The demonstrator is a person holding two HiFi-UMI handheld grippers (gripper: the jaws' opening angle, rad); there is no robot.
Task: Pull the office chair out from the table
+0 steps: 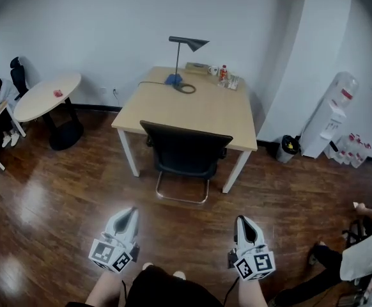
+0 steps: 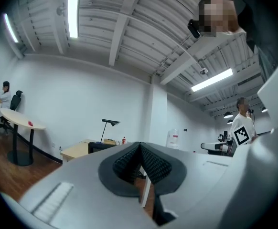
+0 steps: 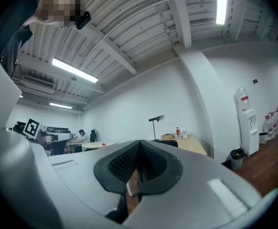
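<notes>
With both the left gripper [image 1: 124,224] and right gripper [image 1: 246,230] closed and empty, well short of the office chair [image 1: 185,153] (tucked under the bench [image 1: 192,110]), its backrest could be missed unless the jaws are opened.

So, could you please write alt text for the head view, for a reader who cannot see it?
A black office chair stands pushed in at a wooden table that carries a desk lamp. At the bottom, the left claw and right claw, both shut and empty, point toward the chair without touching it.
</notes>
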